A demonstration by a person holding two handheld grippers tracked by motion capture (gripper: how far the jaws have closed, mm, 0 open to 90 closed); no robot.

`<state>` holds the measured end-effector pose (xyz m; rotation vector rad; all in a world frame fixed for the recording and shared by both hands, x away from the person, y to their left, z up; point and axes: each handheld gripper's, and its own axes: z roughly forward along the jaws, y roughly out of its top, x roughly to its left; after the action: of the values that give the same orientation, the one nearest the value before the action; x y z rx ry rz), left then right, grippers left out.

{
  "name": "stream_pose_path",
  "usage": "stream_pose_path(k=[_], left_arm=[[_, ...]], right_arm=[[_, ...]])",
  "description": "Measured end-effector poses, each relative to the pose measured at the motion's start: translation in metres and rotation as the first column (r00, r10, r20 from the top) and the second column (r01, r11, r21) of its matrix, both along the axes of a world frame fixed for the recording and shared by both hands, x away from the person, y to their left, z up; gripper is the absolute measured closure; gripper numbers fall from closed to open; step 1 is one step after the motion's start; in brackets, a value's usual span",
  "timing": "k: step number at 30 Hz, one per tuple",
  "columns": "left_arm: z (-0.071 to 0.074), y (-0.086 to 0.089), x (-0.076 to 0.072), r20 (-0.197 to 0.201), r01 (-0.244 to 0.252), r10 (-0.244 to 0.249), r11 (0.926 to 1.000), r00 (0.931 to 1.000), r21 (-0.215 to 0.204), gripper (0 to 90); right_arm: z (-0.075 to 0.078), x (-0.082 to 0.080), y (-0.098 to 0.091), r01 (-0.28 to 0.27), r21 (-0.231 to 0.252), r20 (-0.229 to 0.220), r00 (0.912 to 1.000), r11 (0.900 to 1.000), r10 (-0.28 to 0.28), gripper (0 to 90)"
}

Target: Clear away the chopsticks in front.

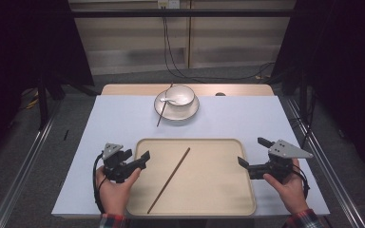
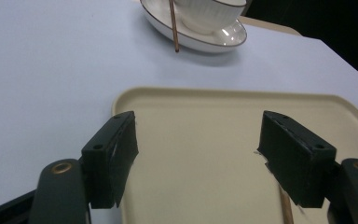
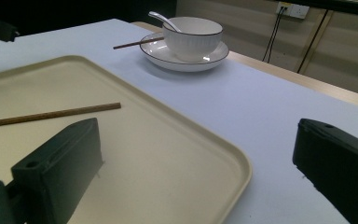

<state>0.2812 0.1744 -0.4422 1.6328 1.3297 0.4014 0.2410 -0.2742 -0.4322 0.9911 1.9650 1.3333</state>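
Brown chopstick flat on tray | L claw agape, empty | R claw agape, empty

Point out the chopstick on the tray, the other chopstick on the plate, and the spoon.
chopstick on the tray (image 1: 169, 179), high view, mid-shaft.
chopstick on the plate (image 1: 162, 113), high view, lower shaft.
spoon (image 3: 161, 18), right gripper view, handle.

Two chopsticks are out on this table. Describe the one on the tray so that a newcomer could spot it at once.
Start at the large beige tray on the pale blue table. A thin brown wooden chopstick lies diagonally across the tray's middle, flat on its floor. Its twin, the second chopstick, instead leans on the white plate farther back.
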Motion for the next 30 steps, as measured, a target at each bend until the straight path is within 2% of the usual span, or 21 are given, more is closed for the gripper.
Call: stream_pose_path(k=[1,2,3,4,8,9,11,12,13,16,20,22,24,25,26,30], left_arm=[[0.0,0.0,0.0,0.0,0.0,0.0,1.0,1.0,0.0,27.5],[0.0,-0.003,0.013,-0.002,0.003,-0.003,1.0,1.0,0.001,27.3],[0.0,-0.003,0.013,-0.002,0.003,-0.003,1.0,1.0,0.001,27.4],[0.0,-0.005,0.025,0.002,-0.001,0.001,1.0,1.0,0.009,27.1],[0.001,-0.011,0.047,0.011,0.005,-0.005,0.9995,0.9999,0.032,25.6],[0.001,-0.011,0.047,0.011,0.005,-0.005,0.9995,0.9999,0.032,25.4],[0.001,-0.018,0.064,0.02,0.006,-0.007,0.9988,0.9998,0.049,25.2],[0.0,-0.02,0.071,0.017,0.007,-0.008,0.9985,0.9998,0.055,25.2],[0.0,-0.02,0.071,0.017,0.007,-0.008,0.9985,0.9998,0.055,25.2],[-0.004,-0.026,0.095,0.001,-0.006,0.006,0.9974,1.0,0.072,25.2],[-0.008,-0.033,0.114,-0.004,-0.018,0.018,0.9956,0.9998,0.092,26.5],[-0.008,-0.035,0.119,0.0,-0.017,0.017,0.9951,0.9999,0.098,26.7],[-0.011,-0.038,0.13,-0.003,-0.014,0.014,0.9933,0.9999,0.115,29.5],[-0.011,-0.038,0.13,-0.003,-0.014,0.014,0.9933,0.9999,0.115,32.8],[-0.014,-0.039,0.136,-0.017,-0.011,0.013,0.9915,0.9998,0.129,34.4],[-0.02,-0.045,0.148,-0.016,0.004,-0.002,0.9894,0.9999,0.145,40.6]], right_arm=[[0.0,0.0,0.0,0.0,0.0,0.0,1.0,1.0,0.0,1.1],[0.0,0.0,0.0,0.008,0.006,-0.001,1.0,1.0,-0.008,1.1],[0.0,0.0,0.0,0.008,0.006,-0.001,1.0,1.0,-0.008,1.1],[0.0,0.001,-0.001,0.007,0.004,0.001,1.0,1.0,-0.007,1.1],[0.0,0.001,-0.001,0.005,0.002,0.003,1.0,1.0,-0.005,1.1],[0.0,0.001,-0.001,0.005,0.002,0.003,1.0,1.0,-0.005,1.1],[0.0,0.001,0.0,0.011,0.007,-0.003,0.9999,0.9999,-0.011,1.1],[0.0,0.0,0.0,0.017,0.001,-0.002,0.9998,0.9998,-0.017,1.1],[0.0,0.0,0.0,0.017,0.001,-0.002,0.9998,0.9998,-0.017,1.1],[0.0,0.0,0.0,0.011,0.001,-0.002,0.9999,0.9999,-0.011,1.1],[0.0,0.001,-0.001,0.017,0.006,0.0,0.9999,0.9998,-0.017,1.1],[0.0,0.001,-0.001,0.014,0.005,0.001,0.9999,0.9999,-0.014,1.1],[0.0,0.001,-0.002,0.017,0.009,0.0,0.9999,0.9998,-0.017,1.1],[0.0,0.001,-0.002,0.019,0.009,0.0,0.9998,0.9998,-0.019,1.1],[0.0,0.001,-0.002,0.018,0.011,0.0,0.9998,0.9998,-0.018,1.1],[0.0,0.001,-0.001,0.009,0.009,0.0,1.0,0.9999,-0.009,1.1]])
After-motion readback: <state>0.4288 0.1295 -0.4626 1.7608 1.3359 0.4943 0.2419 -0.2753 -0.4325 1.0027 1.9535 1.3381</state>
